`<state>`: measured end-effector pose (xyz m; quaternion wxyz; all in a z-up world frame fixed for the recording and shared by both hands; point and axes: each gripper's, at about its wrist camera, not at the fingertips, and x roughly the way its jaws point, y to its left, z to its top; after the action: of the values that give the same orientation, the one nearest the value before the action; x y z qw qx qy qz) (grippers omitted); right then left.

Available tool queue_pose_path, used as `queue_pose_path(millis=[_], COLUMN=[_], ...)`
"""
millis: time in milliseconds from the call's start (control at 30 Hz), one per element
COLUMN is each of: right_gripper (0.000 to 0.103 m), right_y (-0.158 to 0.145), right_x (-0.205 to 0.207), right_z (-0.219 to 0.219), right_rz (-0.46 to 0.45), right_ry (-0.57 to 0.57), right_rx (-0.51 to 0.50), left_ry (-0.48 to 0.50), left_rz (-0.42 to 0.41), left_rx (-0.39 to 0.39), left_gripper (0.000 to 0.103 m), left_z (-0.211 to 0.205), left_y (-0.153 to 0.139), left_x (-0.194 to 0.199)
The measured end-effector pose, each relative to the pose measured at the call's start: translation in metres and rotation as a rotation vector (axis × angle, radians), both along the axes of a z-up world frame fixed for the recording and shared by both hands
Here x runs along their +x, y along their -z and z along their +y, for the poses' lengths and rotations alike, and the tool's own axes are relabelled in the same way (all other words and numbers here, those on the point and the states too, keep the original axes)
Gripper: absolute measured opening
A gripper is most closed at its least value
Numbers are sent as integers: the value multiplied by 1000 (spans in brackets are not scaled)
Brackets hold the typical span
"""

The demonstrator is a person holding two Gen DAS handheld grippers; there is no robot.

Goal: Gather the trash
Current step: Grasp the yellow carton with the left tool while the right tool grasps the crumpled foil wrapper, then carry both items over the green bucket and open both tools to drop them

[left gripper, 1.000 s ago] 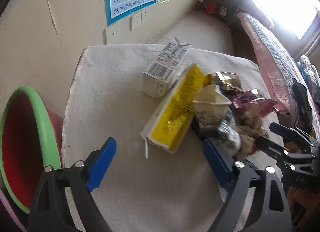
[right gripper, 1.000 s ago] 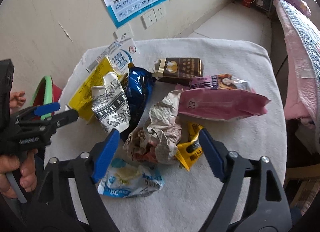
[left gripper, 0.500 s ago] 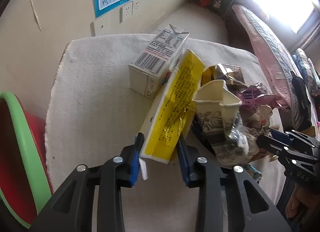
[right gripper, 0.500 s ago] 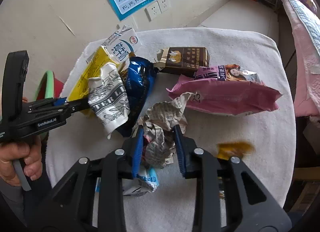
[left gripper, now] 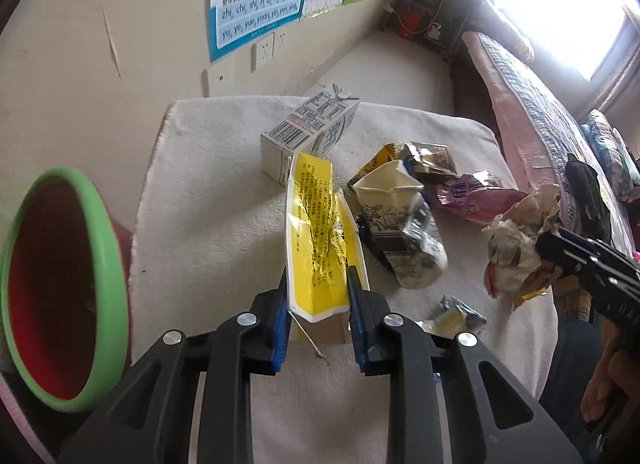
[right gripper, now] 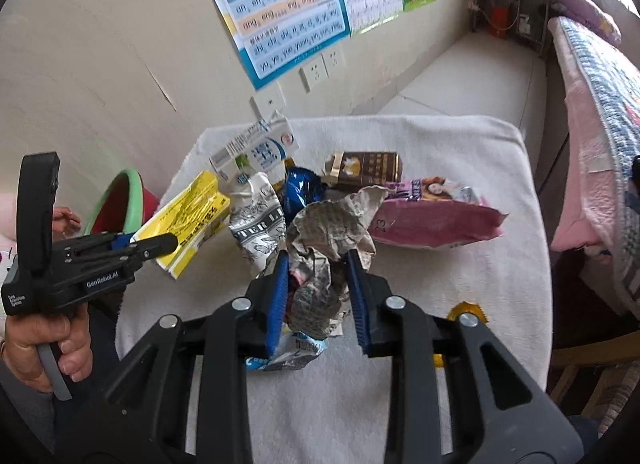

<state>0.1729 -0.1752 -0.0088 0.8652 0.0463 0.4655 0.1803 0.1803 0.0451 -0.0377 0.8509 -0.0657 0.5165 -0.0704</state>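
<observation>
My left gripper (left gripper: 318,296) is shut on the near end of a flattened yellow carton (left gripper: 318,240), lifted off the white-towelled table (left gripper: 208,224); the same carton (right gripper: 188,220) shows in the right wrist view, with the left gripper (right gripper: 160,242) on it. My right gripper (right gripper: 318,284) is shut on a crumpled newspaper wad (right gripper: 324,248), raised above the pile; that wad (left gripper: 516,240) hangs at the right of the left wrist view in the right gripper (left gripper: 552,248). A red bin with a green rim (left gripper: 60,288) stands left of the table.
On the towel lie a white milk carton (left gripper: 312,132), a crushed paper cup (left gripper: 400,224), a blue foil bag (right gripper: 302,192), a brown box (right gripper: 368,166), a pink snack bag (right gripper: 432,216), a small blue-white wrapper (right gripper: 288,352) and a yellow wrapper (right gripper: 468,310). A bed (right gripper: 600,104) runs along the right.
Both grippers closed from wide open: the left on the yellow carton, the right on the newspaper wad. Both then rose, lifting their pieces off the pile.
</observation>
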Motion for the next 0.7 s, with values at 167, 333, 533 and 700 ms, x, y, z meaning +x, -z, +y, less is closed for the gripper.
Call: queue_pose_path(millis=[167,333,533,700], right_gripper=[28,28,28,28], right_y=[-10,-26,-45,-57], right_x=[-13,-26,-36,-39], right_z=[-4,-4,6,26], right_rz=[-28,-68,-116,-134], right_ry=[6,1,-18,-55], right_rx=[3,13,30,48], left_ry=[-3,-10,-23,-49], left_rz=[-22,-58,-94,-122], left_rx=[-5,3,20,38], left_gripper=[22,21,21,21], left_z=[2,4,8,19], left_y=[-14,-31,-49,-61], left_x=[-17,-33,-50,-62])
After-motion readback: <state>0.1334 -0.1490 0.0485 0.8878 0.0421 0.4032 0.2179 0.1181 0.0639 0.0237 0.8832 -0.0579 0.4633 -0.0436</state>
